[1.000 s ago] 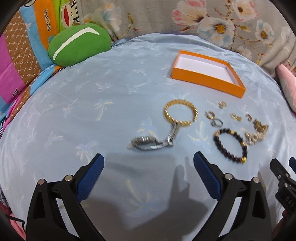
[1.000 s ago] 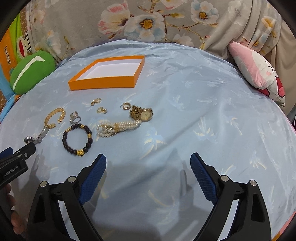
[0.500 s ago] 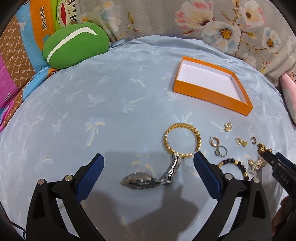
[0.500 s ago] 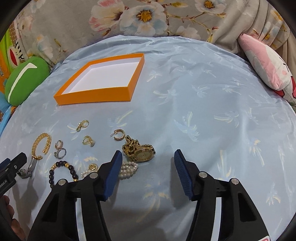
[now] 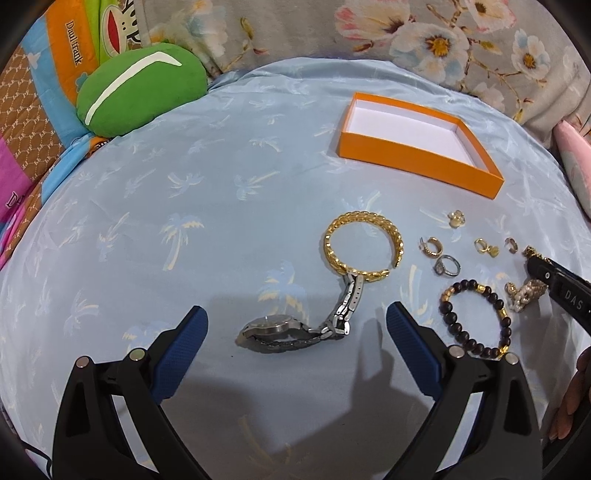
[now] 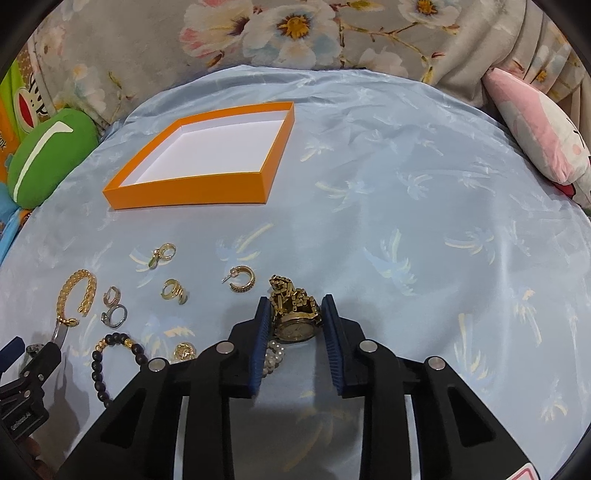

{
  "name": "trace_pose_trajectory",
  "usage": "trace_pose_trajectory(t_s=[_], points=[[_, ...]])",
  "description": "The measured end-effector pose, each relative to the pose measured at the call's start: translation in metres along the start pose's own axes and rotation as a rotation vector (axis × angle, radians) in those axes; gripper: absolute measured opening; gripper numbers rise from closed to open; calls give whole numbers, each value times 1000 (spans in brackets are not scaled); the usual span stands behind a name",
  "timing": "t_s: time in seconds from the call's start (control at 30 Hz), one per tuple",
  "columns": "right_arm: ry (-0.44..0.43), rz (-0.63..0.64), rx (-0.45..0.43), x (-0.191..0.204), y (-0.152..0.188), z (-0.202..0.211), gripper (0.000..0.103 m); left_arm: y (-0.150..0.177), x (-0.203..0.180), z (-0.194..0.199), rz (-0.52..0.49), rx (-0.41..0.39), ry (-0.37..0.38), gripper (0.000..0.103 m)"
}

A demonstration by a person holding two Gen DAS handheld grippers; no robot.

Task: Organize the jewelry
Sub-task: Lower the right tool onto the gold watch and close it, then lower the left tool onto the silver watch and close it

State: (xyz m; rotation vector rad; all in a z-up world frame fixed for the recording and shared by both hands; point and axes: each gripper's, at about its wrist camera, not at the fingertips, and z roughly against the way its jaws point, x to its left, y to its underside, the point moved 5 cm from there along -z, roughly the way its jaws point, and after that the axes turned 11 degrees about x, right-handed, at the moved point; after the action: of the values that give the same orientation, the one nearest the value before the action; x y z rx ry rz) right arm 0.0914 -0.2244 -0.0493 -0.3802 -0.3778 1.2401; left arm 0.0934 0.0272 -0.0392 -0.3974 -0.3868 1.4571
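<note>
An empty orange box (image 5: 421,158) (image 6: 207,162) sits at the back of the blue cloth. My left gripper (image 5: 295,325) is open just above a silver watch (image 5: 288,328), whose band touches a gold bracelet (image 5: 364,245). My right gripper (image 6: 293,314) has closed in around a gold watch (image 6: 295,321), its pads on either side of it. A black bead bracelet (image 5: 476,317) (image 6: 107,365), a pearl bracelet (image 6: 273,358) and several small gold rings and earrings (image 6: 242,282) lie between the two.
A green cushion (image 5: 140,88) lies at the back left and a pink cushion (image 6: 535,125) at the back right. Floral fabric (image 6: 295,33) rises behind the cloth. The right gripper's body shows at the right edge of the left wrist view (image 5: 561,291).
Both grippers have come down and forward toward the jewelry. The right gripper's jaws have narrowed from wide open to close around the gold watch. The left gripper has stayed open.
</note>
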Motion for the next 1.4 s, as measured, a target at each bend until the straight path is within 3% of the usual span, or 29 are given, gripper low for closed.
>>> trace_pose_trajectory(t_s=[0.47,0.77,1.2,1.4], points=[[-9,-75,-17,-30,37,26,26,12,19,-3,59,34,59,95],[-27,-53,0,-19,61,32,26,2,10,-10,25,35,10,88],[-40,-18,8,-2,72,38,26,9,-6,2,-23,-2,19,23],[-57,-5,2,3,76,47,26,20,-10,10,-15,22,95,21]])
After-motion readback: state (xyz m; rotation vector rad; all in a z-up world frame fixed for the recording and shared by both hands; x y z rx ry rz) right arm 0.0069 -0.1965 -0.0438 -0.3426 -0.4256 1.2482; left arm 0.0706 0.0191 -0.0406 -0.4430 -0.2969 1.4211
